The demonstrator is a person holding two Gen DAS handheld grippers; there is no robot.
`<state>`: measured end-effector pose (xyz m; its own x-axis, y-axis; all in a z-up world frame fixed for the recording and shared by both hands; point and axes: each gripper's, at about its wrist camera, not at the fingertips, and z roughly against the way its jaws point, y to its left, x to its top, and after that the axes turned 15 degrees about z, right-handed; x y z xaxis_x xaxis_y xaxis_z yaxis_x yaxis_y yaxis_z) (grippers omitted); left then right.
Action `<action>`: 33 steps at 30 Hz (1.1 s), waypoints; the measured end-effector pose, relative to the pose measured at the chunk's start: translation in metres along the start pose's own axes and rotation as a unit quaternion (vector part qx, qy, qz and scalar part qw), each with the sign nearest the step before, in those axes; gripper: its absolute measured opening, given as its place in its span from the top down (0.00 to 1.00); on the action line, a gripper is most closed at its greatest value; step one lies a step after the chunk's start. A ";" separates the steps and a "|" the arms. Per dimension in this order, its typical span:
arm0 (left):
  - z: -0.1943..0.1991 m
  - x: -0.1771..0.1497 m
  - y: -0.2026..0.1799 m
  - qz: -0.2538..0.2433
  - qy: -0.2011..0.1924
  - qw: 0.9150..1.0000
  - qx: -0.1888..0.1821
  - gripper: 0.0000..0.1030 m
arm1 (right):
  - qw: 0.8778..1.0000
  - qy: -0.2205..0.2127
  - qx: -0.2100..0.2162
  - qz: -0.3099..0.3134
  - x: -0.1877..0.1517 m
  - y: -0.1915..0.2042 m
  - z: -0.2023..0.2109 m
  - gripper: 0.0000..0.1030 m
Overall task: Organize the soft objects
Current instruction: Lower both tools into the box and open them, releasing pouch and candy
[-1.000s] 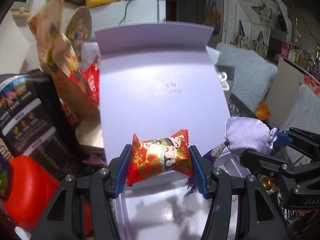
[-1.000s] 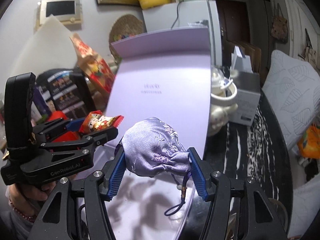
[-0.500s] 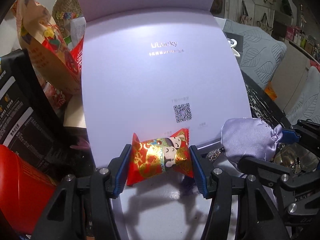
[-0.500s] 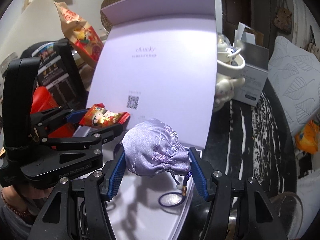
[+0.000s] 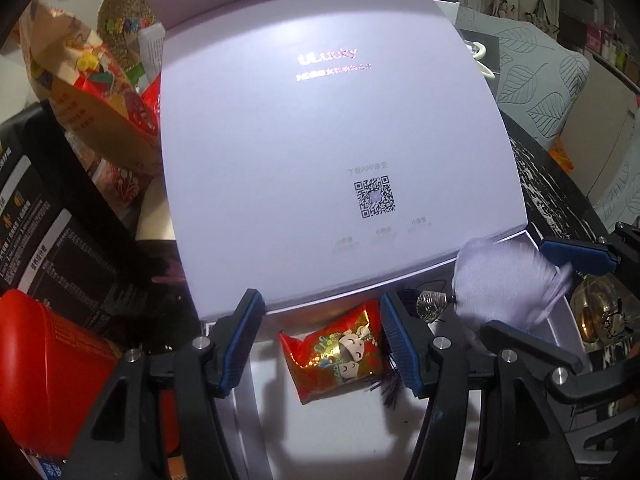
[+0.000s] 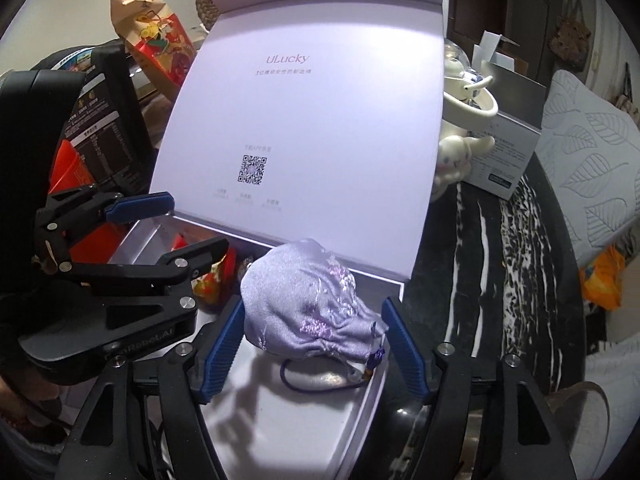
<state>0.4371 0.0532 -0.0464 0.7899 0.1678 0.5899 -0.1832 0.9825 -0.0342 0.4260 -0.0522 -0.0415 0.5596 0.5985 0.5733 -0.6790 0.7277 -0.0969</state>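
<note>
**Pouch and sweet packet in the open lilac box**

The lilac satin drawstring pouch (image 6: 308,304), embroidered with pale purple flowers, sits in the white tray of the open lilac gift box (image 6: 352,408), against the right end of the tray just below the hinge of the raised lid (image 6: 312,120). Its dark purple cord loops on the tray floor in front of it. The right tongs (image 6: 314,344) stand spread to either side of the pouch: the left blue pad lies at the fabric's edge, the right blue pad (image 6: 404,352) stands just clear of it, so the pouch is released.

The red and gold foil sweet packet (image 5: 340,352), printed with two cartoon figures, lies on the tray floor to the left of the pouch (image 5: 504,280), which is blurred in the left wrist view. The left tongs (image 5: 322,344) are released too, their blue pads (image 5: 240,340) held apart, with clear gaps on both sides of the packet. A dark purple tassel shows beside the packet's right edge.

The lid bears the word "ULucky" and a QR code. The box rests on a black counter with white marbling (image 6: 500,240). A white cartoon dog figure (image 6: 460,152) stands just right of the lid, and a brown printed paper bag (image 5: 92,96) leans to its left.
</note>
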 end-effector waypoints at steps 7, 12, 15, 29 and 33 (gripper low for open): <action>0.018 -0.001 0.011 0.013 -0.013 1.000 -0.006 0.41 | 1.000 -0.021 0.002 -0.008 0.003 0.003 0.014 0.24; 0.040 0.002 0.015 0.019 -0.031 0.999 -0.011 0.41 | 0.999 -0.036 -0.001 -0.007 0.008 0.007 0.030 0.23; 0.058 0.004 0.017 0.021 -0.045 0.999 -0.017 0.41 | 0.999 -0.047 -0.007 -0.003 0.011 0.009 0.045 0.23; 0.165 0.006 0.016 0.019 -0.131 0.990 -0.049 0.41 | 0.991 -0.119 -0.055 -0.002 0.016 0.020 0.144 0.24; 0.197 0.001 0.017 0.018 -0.154 0.986 -0.061 0.41 | 0.986 -0.149 -0.069 -0.003 0.015 0.027 0.178 0.22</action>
<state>0.3190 0.0537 0.1127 0.5660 0.1891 0.8024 -0.1211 0.9819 -0.1459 0.3318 -0.0833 0.1089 0.3851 0.4832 0.7863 -0.5937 0.7820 -0.1898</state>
